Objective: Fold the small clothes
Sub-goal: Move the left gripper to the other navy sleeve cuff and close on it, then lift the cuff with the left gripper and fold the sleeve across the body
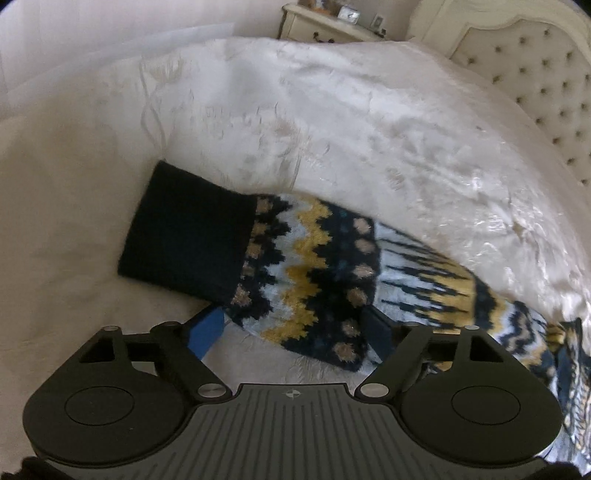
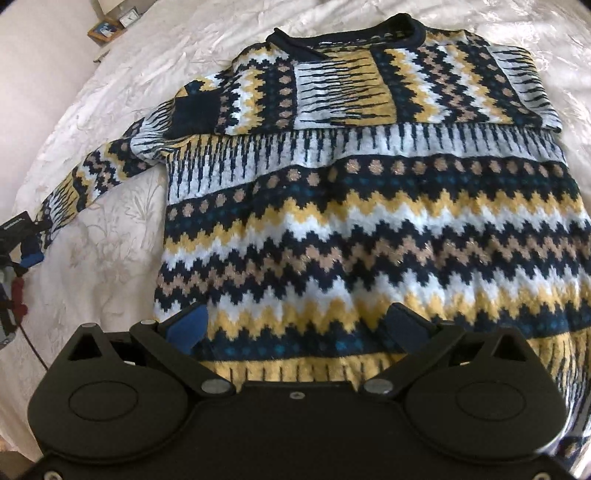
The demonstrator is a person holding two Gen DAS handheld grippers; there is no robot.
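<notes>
While the patterned sweater (image 2: pixel 369 206) is lying flat on a bed, a shiny cream bedspread (image 1: pixel 369 122) with a pale woven flower pattern is covering the whole surface under it. At the far end of the left wrist view a tufted cream headboard (image 1: pixel 535 74) is standing, and beside it a cream nightstand (image 1: pixel 321 26) is carrying a small clock and other objects too small to tell. One sleeve (image 1: pixel 280 266) with a dark navy cuff is stretching out to the side, and the left gripper (image 1: pixel 295 332) is hovering over it with jaws spread apart, pressing on nothing. The right gripper (image 2: pixel 299 325) is waiting wide open over the sweater's lower body, near the yellow hem, also gripping nothing. A small label inside the collar (image 2: pixel 347 37) is showing writing, but it is too blurred to read.
</notes>
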